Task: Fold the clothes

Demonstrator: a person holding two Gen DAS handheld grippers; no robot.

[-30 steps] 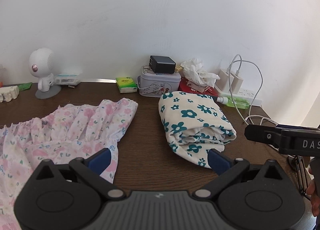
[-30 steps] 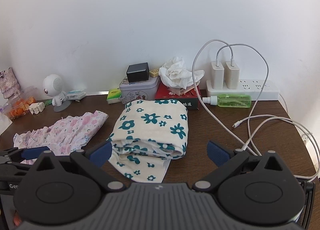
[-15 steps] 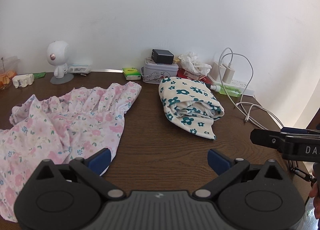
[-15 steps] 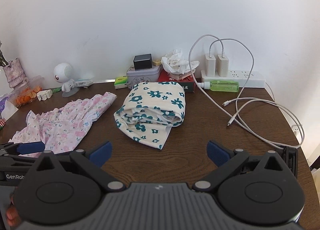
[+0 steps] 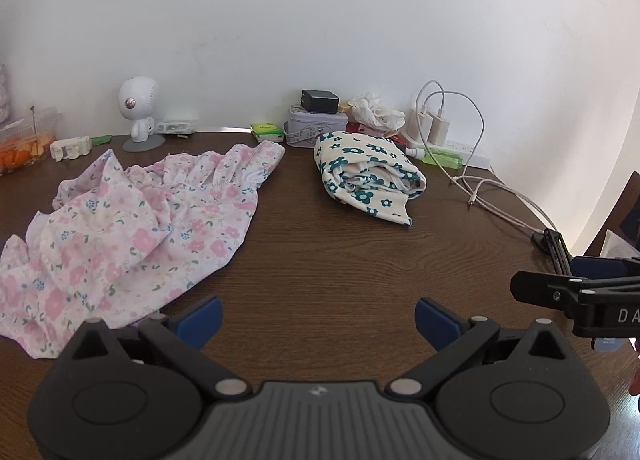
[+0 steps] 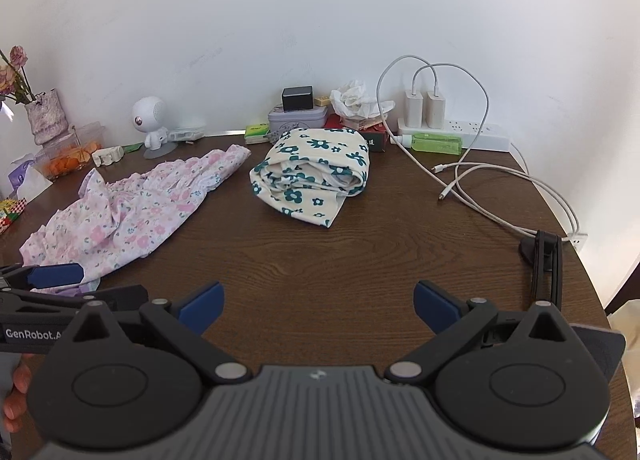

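A cream garment with teal flowers (image 5: pixel 368 175) lies folded in a bundle at the back middle of the brown table (image 5: pixel 340 260); it also shows in the right wrist view (image 6: pixel 316 175). A pink floral garment (image 5: pixel 132 227) lies crumpled and unfolded on the left, also seen in the right wrist view (image 6: pixel 132 211). My left gripper (image 5: pixel 316 320) is open and empty near the table's front edge, its left finger beside the pink garment's hem. My right gripper (image 6: pixel 318 306) is open and empty over bare table in front of the folded bundle.
Along the back wall stand a white robot figure (image 5: pixel 138 113), a tin with a black box (image 5: pixel 318 121), crumpled tissue (image 6: pixel 354 99), a green bottle (image 6: pixel 436 141) and a power strip with chargers (image 6: pixel 452 123). White cables (image 6: pixel 500 195) trail on the right. A black clamp (image 6: pixel 546 260) sits at the right edge.
Both grippers have pulled back from the folded teal-flower bundle toward the table's front edge. The garments have not moved. More of the pink garment is in view.
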